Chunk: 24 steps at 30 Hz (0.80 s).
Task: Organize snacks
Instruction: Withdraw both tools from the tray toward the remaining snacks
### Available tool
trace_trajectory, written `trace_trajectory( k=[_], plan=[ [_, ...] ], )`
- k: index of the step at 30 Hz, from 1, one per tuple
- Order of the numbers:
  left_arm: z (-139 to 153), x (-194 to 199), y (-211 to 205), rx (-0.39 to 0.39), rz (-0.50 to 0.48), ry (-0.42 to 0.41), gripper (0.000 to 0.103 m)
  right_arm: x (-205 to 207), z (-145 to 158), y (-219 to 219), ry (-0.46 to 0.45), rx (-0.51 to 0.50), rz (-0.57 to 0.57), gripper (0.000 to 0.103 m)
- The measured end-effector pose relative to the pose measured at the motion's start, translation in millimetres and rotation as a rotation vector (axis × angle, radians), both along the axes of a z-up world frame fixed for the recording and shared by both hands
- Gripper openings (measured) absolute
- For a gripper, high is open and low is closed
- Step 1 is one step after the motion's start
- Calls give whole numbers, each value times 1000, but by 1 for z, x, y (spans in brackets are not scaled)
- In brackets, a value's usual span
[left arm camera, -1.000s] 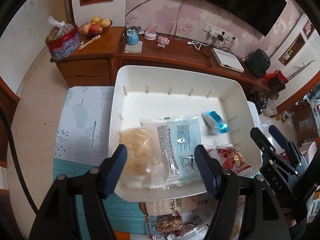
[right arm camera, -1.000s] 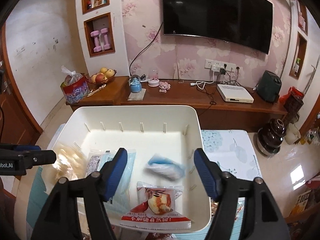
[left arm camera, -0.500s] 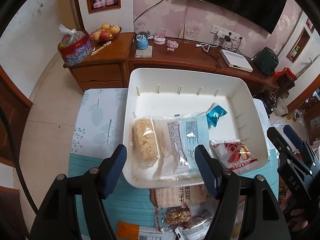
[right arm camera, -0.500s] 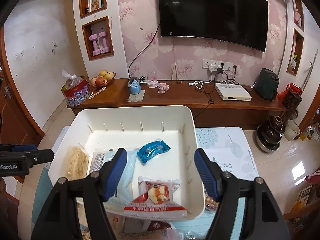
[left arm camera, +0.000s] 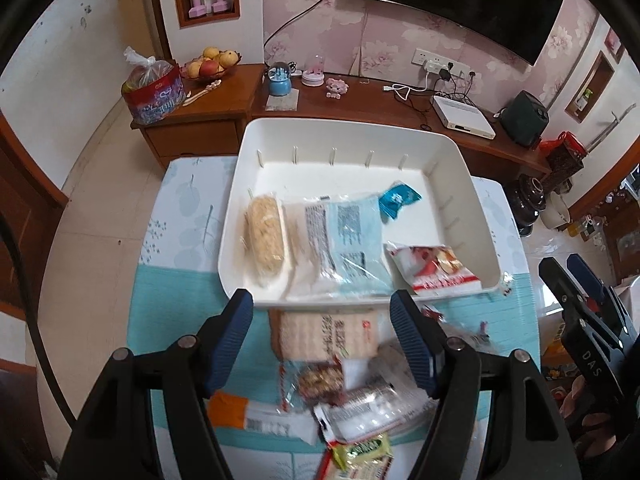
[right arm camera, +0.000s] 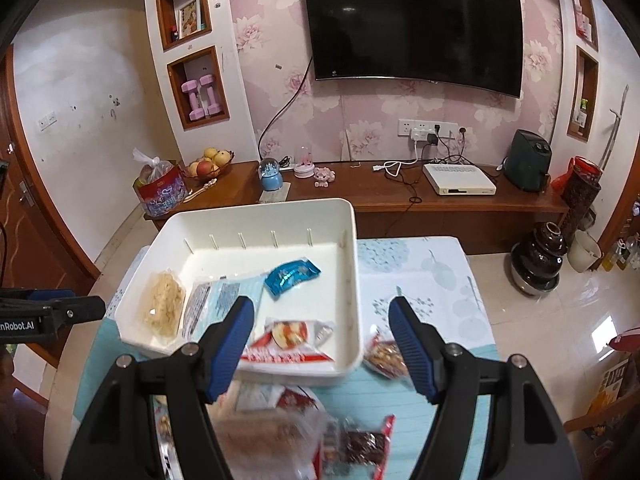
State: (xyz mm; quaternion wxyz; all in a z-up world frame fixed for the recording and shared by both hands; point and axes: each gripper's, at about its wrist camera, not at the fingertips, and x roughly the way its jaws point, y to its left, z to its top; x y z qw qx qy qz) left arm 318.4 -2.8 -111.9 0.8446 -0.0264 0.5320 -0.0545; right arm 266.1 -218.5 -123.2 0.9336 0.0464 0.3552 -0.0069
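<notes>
A white bin point(left arm camera: 352, 136) point(right arm camera: 352, 240) stands on the table. It holds a pale noodle pack point(left arm camera: 264, 236), a light blue flat pack point(left arm camera: 348, 236), a small blue packet point(left arm camera: 398, 198) point(right arm camera: 292, 274) and a red-and-white packet point(left arm camera: 434, 270) point(right arm camera: 288, 344). A pile of loose snack packets point(left arm camera: 344, 376) point(right arm camera: 296, 432) lies in front of the bin. My left gripper point(left arm camera: 322, 344) is open and empty above the pile. My right gripper point(right arm camera: 322, 348) is open and empty over the bin's near right corner.
The table has a blue and leaf-print cloth point(left arm camera: 188, 208). A wooden TV cabinet point(right arm camera: 400, 196) runs behind, with a fruit bowl point(left arm camera: 210, 66), a red bag point(left arm camera: 154, 94) and a white box point(right arm camera: 458, 184). A brown pot point(right arm camera: 538, 256) stands on the floor at right.
Both grippers have drawn back from the bin toward me and stayed open. The small blue packet, blurred in motion a second ago, now lies still in the bin. The pile of packets has come into view.
</notes>
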Motion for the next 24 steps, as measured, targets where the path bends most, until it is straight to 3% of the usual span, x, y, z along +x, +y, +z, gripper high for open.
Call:
trace_trajectory(
  k=[15,24],
  plan=[
    [-2,-73,-20,4,86,32,75,-56,4,-42,21,32,88,70],
    [-18,-116,-26,10,128,71,79,-75,-11,-55,100,94,160,70]
  ],
)
